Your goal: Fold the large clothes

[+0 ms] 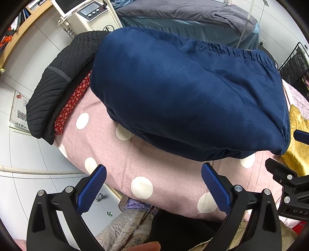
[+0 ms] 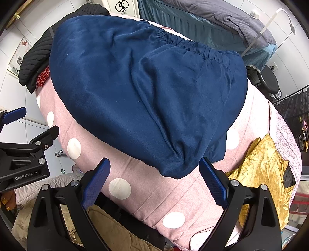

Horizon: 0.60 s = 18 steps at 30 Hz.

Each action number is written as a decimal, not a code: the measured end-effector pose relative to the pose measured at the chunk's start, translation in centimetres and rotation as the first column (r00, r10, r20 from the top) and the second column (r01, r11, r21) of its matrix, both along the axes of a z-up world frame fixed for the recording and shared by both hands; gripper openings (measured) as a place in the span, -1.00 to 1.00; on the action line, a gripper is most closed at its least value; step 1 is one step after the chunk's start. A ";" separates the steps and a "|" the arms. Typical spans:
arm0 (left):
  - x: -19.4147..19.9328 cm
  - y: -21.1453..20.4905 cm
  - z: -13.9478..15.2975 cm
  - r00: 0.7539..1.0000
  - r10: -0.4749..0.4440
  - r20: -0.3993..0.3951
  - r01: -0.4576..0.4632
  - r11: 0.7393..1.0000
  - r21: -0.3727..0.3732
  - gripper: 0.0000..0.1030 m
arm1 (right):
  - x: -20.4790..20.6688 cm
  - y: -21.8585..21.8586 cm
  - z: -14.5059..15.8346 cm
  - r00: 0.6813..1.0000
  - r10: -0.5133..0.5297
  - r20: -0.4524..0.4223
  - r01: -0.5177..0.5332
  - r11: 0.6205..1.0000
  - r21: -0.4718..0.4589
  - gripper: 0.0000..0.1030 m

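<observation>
A navy blue garment (image 1: pixel 183 92) with an elastic waistband lies folded in a thick bundle on a pink polka-dot bed cover (image 1: pixel 135 170). It also shows in the right wrist view (image 2: pixel 144 92). My left gripper (image 1: pixel 154 173) is open and empty, hovering over the pink cover just in front of the garment's near edge. My right gripper (image 2: pixel 154 170) is open and empty, its fingers on either side of the garment's near corner, not touching it. The right gripper's body shows at the right edge of the left wrist view (image 1: pixel 289 185).
A black quilted jacket (image 1: pixel 58 81) and a red floral cloth (image 1: pixel 75 100) lie at the bed's far left edge. A crumpled gold cloth (image 2: pixel 264 170) lies on the right. A second bed with grey bedding (image 1: pixel 183 13) stands behind. White tiled floor lies left.
</observation>
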State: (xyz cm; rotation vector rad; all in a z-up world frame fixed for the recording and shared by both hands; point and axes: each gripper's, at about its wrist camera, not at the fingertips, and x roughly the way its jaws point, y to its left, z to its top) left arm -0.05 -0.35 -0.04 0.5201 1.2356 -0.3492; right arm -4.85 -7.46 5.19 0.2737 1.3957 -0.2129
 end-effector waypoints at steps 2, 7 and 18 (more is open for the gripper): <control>0.0 -0.1 0.0 1.000 -0.001 0.000 0.001 1.000 0.002 0.88 | -0.1 -0.1 0.0 1.000 0.000 0.001 0.000 1.000 0.001 0.78; 0.0 -0.2 0.0 1.000 -0.004 0.001 0.004 1.000 0.003 0.88 | -0.1 -0.1 0.0 1.000 -0.002 0.001 0.002 1.000 0.001 0.78; 0.0 -0.2 0.0 1.000 -0.006 0.001 0.006 1.000 0.005 0.88 | -0.1 -0.2 -0.1 1.000 -0.005 -0.002 0.005 1.000 0.003 0.78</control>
